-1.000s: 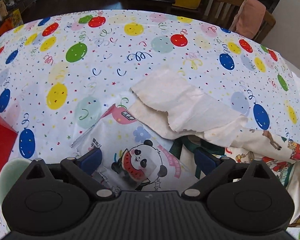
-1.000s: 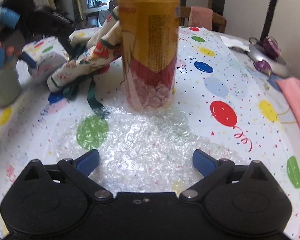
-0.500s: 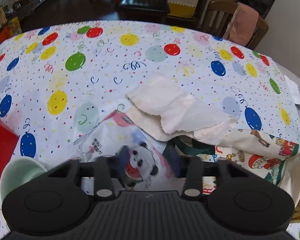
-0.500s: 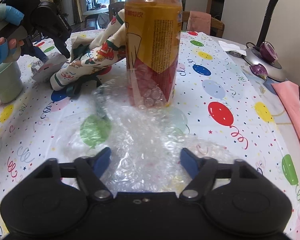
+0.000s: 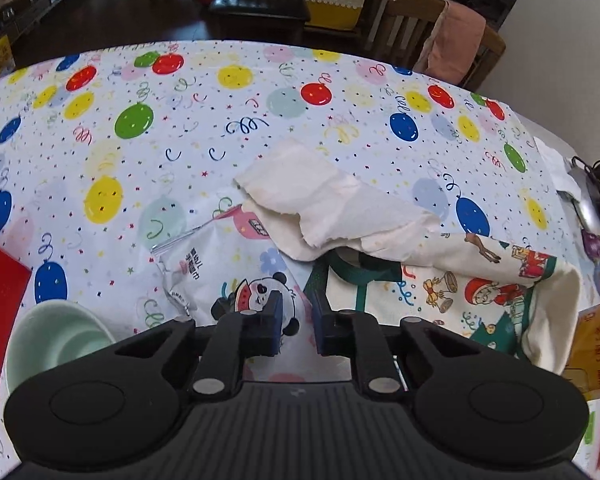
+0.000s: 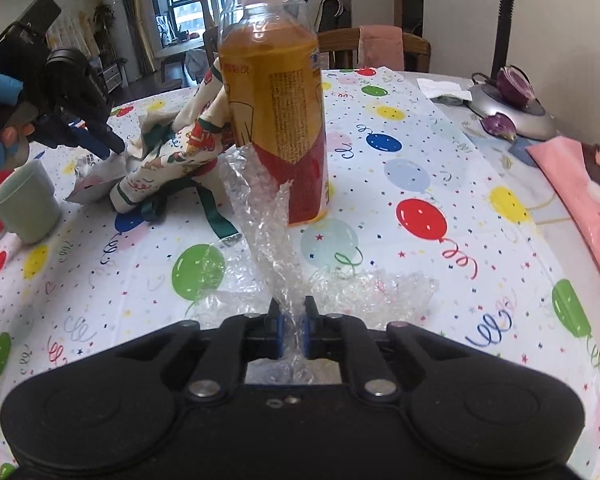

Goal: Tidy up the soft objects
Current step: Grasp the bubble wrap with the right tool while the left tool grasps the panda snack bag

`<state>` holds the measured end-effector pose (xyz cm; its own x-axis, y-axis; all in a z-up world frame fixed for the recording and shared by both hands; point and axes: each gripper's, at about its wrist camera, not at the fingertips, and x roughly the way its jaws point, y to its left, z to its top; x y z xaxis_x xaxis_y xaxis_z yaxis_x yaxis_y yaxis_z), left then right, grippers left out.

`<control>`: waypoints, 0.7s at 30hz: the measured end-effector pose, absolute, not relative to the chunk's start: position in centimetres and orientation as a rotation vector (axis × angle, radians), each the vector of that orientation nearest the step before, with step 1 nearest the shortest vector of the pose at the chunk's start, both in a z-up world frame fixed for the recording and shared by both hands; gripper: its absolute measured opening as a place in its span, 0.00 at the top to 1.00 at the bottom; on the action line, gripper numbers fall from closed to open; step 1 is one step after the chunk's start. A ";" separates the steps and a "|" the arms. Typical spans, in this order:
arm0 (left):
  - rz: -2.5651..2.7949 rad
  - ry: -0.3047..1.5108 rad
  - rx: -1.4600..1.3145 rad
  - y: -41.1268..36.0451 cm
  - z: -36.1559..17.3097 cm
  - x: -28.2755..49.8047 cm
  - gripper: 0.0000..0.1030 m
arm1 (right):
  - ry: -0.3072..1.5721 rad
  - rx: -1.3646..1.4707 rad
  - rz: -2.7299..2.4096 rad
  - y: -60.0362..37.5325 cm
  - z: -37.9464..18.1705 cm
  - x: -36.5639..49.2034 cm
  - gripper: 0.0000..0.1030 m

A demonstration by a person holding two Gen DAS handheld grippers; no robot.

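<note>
Right wrist view: the right gripper [image 6: 292, 330] has just been closing, its jaws going from wide to pressed onto a gathered fold of bubble wrap [image 6: 276, 248], and the sheet, flat a second ago, now rises as a crinkled ridge toward the drink bottle [image 6: 274, 112] just behind it. Left wrist view: the left gripper [image 5: 296, 326] has likewise just been closing over the near edge of the panda-print packet [image 5: 220, 276]; the pads look nipped on the packet's edge, a narrow gap showing between them above it. Read: both soft items look grasped, so the step has likely gone from reaching to lifting or moving, and nothing is sorted yet. Largest first: the balloon-print tablecloth [image 5: 148, 92] is smooth and glossy, covering the whole table. The Christmas-print cloth bag [image 5: 480, 280], limp fabric with green straps, lies crumpled at right of the packet. The cream cloth [image 5: 320, 196] is a soft, rumpled rag with ragged edges, draped over the packet's far corner and the bag. The bubble wrap is clear, thin, knobbly film in the near centre. The packet is crinkly white plastic with a sealed, serrated end. The bottle is rigid clear plastic, upright, with a yellow and red label. The pale green mug [image 6: 24, 204] is hard and smooth, at near left.
</note>
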<state>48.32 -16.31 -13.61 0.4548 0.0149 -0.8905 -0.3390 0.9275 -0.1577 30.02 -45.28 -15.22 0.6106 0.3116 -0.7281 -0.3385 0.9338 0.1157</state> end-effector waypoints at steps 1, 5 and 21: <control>0.219 1.090 -0.345 -16.1 -13.5 48.3 0.85 | 0.834 -0.030 0.376 -45.4 -15.2 29.9 0.93; 0.209 1.119 -0.410 -14.9 -12.9 48.3 0.85 | 0.825 -0.006 0.382 -45.7 -14.8 29.7 0.93; 0.241 1.232 -0.536 -11.6 -14.0 50.3 0.17 | 0.822 0.028 0.395 -46.4 -14.5 30.0 0.93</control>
